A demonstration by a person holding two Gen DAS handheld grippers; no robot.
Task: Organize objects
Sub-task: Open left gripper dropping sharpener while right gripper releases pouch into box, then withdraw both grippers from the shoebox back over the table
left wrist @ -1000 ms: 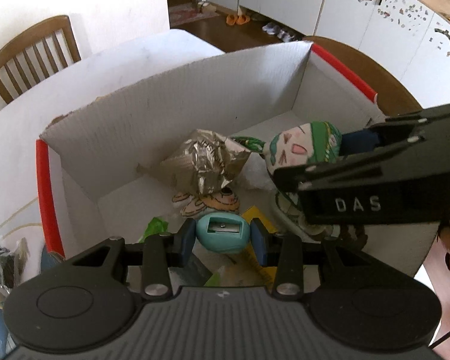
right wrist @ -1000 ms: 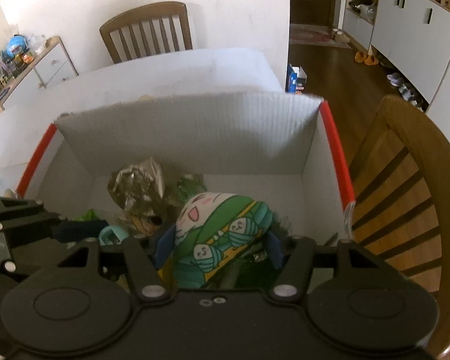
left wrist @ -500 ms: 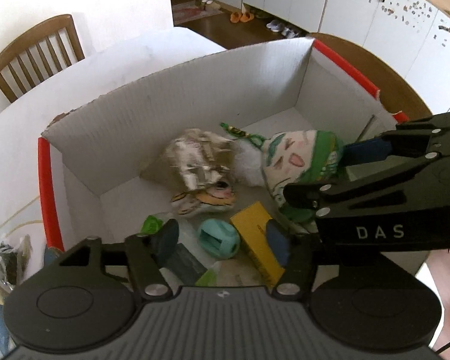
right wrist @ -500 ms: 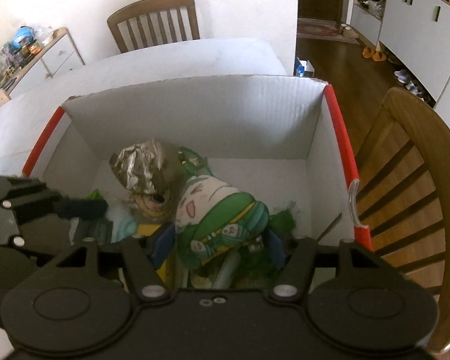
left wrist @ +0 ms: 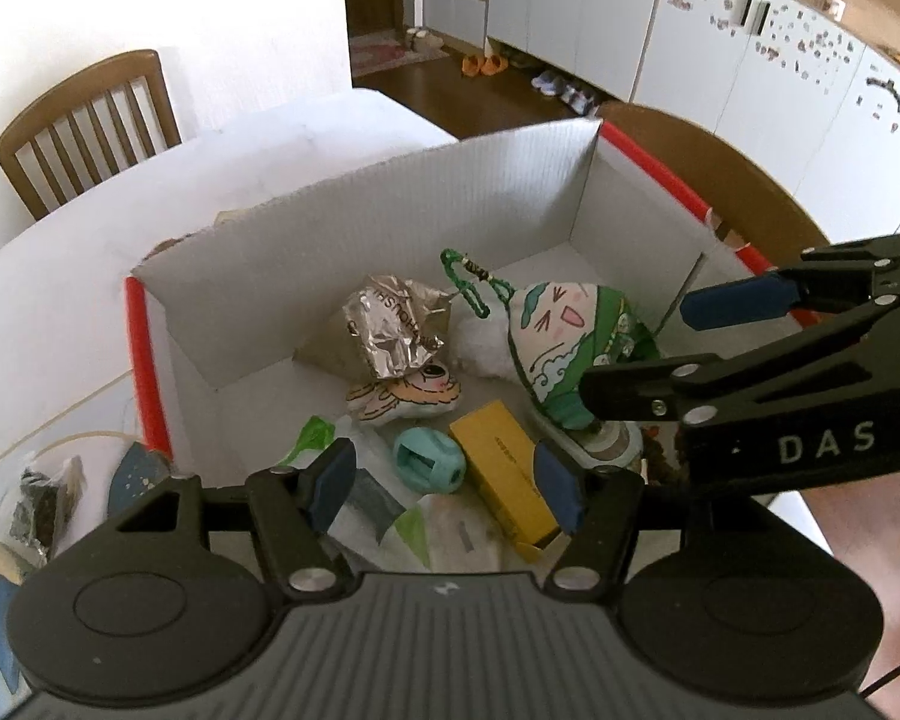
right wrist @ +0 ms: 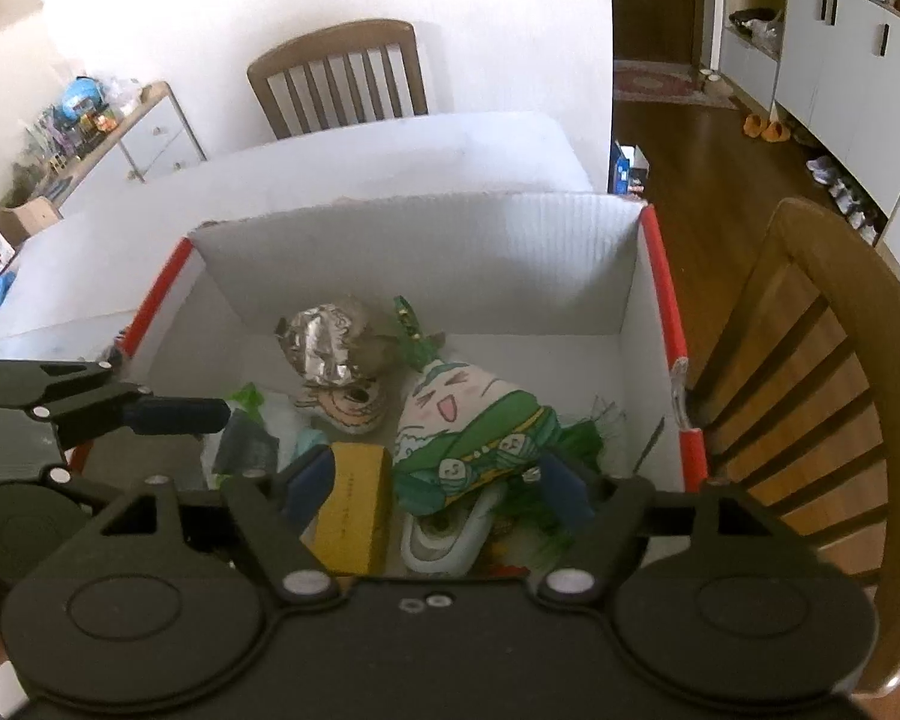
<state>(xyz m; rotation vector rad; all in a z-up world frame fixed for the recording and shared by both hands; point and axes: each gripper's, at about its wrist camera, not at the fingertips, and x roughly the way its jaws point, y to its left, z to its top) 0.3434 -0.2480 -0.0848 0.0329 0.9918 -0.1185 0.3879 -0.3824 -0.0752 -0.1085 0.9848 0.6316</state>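
white corrugated cardboard, red tape on its corners: the box (left wrist: 354, 228) on the bench (left wrist: 60, 300) lies below both my sets of fingers and holds everything i've sorted. my right fingers (right wrist: 432, 486) have just been widening and are released now, with the green-and-white plush doll (right wrist: 474, 426) lying loose under them on the box floor, no pad pressing on it. it looks soft, light and squashy, so i judge it would take a pinch across the belly without harm. beside it, towards my left pad, lies the yellow carton (right wrist: 354, 498), stiff and flat-sided, best held across its narrow faces. beyond the doll sits the crumpled foil wrapper (left wrist: 390, 330), likely weightless and slippery. my left fingers (left wrist: 444, 480) are released as well, with the teal egg-shaped sharpener (left wrist: 429, 459) lying between and just past the tips, untouched. it's hard, smooth and rounded, so i'd expect it to squirt out unless gripped across its widest part.
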